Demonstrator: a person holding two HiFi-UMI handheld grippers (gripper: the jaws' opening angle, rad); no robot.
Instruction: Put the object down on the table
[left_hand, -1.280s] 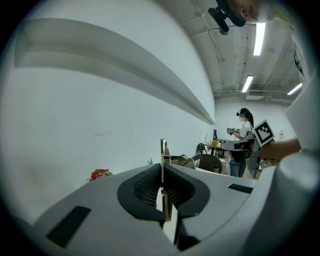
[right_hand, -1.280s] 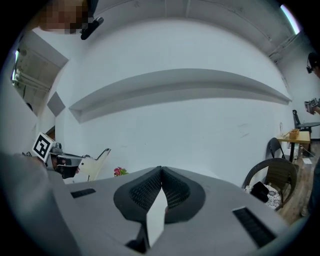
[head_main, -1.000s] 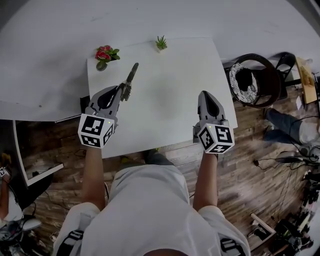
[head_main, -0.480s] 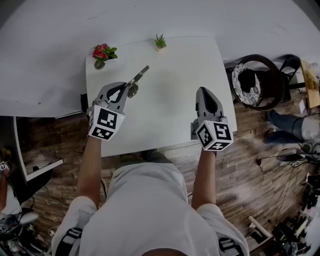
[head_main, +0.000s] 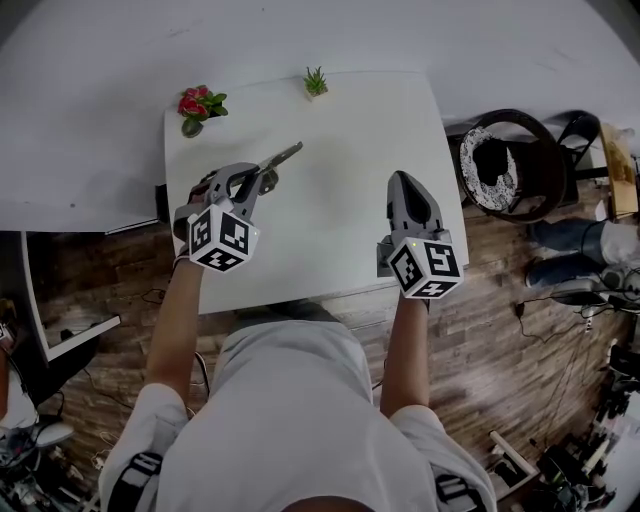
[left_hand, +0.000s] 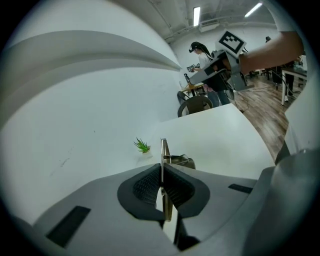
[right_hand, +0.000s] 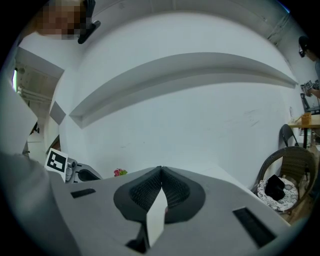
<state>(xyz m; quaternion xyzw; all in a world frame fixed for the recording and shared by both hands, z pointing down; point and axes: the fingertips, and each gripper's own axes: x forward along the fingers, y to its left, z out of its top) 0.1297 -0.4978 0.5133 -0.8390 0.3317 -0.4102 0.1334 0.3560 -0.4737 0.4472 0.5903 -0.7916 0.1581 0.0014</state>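
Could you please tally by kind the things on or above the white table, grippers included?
Small plants: 2, a red-flowered plant and a green plant
Grippers: 2, the left gripper and the right gripper
Metal tool: 1, clamped in the left gripper
Total: 5

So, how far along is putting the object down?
Nothing is done yet. The left gripper is shut on the metal tool, holding it over the white table. Left: lay it down and open the jaws. The right gripper is shut and empty.
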